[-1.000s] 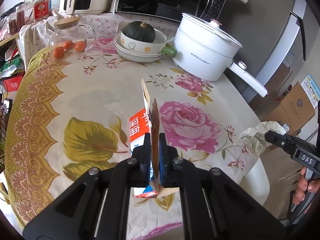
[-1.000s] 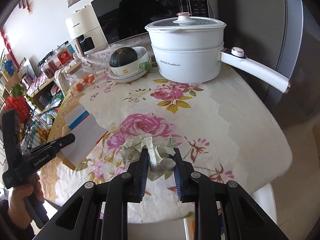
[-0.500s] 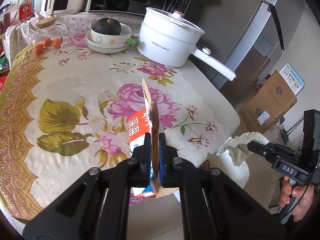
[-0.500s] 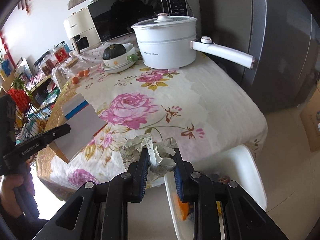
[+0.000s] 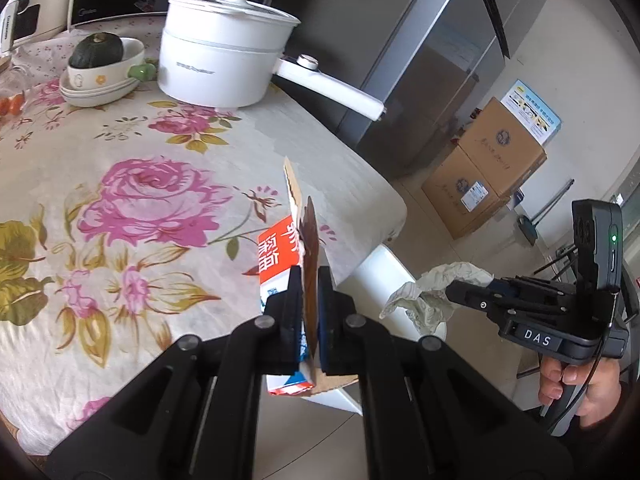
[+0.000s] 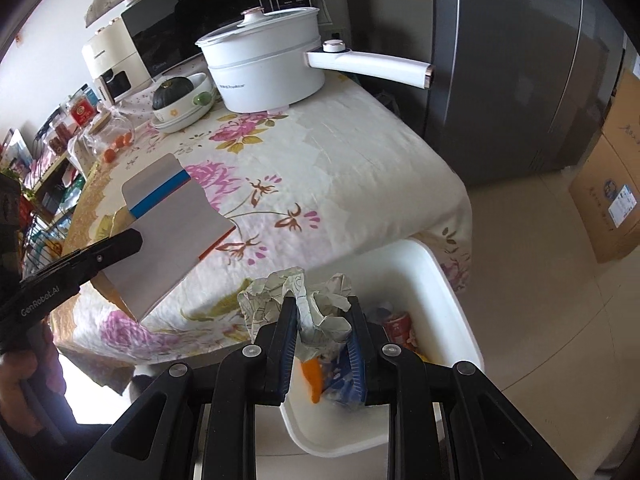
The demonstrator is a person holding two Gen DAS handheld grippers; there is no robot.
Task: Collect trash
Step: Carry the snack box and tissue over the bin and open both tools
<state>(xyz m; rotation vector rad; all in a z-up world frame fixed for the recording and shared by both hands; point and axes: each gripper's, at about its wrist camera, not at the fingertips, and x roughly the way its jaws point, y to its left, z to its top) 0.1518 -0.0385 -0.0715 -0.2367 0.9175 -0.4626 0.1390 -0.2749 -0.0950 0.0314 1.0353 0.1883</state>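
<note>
My left gripper (image 5: 309, 280) is shut on a flattened red, white and blue carton (image 5: 296, 248), held edge-on above the table's near corner. The carton also shows in the right wrist view (image 6: 168, 232), with the left gripper (image 6: 120, 246) clamping its lower edge. My right gripper (image 6: 320, 308) has its jaws parted, with a crumpled paper wad (image 6: 312, 304) between them, directly over the white trash bin (image 6: 444, 280). In the left wrist view the right gripper (image 5: 452, 292) holds the wad (image 5: 432, 292) over the bin (image 5: 380, 268). The bin holds several bits of trash (image 6: 396, 324).
A table with a floral cloth (image 5: 140, 200) carries a white lidded pot with a long handle (image 5: 224, 68), stacked bowls with a green squash (image 5: 100, 64) and a jar of small oranges (image 6: 112, 140). A grey fridge (image 6: 512, 60) and cardboard boxes (image 5: 492, 168) stand to the right.
Both grippers have moved right off the table toward the bin. The right gripper now hangs over the bin and its jaws have widened around the wad. The left keeps its grip on the carton.
</note>
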